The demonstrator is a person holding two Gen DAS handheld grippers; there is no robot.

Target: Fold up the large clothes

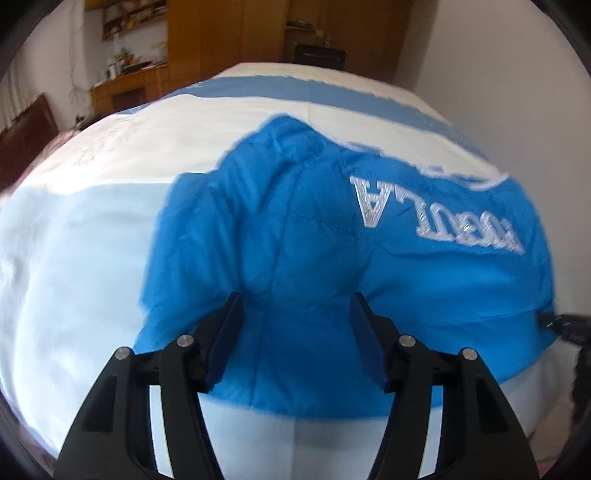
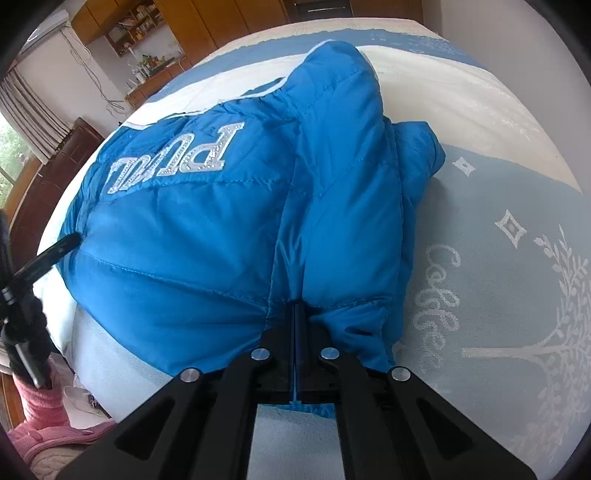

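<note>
A puffy blue jacket (image 1: pixel 317 236) with silver letters on it lies on the bed. Its fabric bunches in toward my left gripper (image 1: pixel 295 310), whose blue pads (image 1: pixel 225 332) stand well apart and press on a thick fold of it near the lower hem. In the right wrist view the jacket (image 2: pixel 207 229) has one sleeve laid over its body. My right gripper (image 2: pixel 295 310) is shut on a thin edge of the jacket's hem, and a sliver of blue fabric shows between its fingers. The left gripper's black finger (image 2: pixel 55 251) reaches the jacket's far left edge.
The bed cover (image 2: pixel 498 206) is pale blue and white with a woven tree and letters. A dark headboard (image 2: pixel 62 166) and a window are at the left. Wooden cupboards (image 1: pixel 229 33) and shelves stand behind the bed. Pink fabric (image 2: pixel 40 410) lies low beside the bed.
</note>
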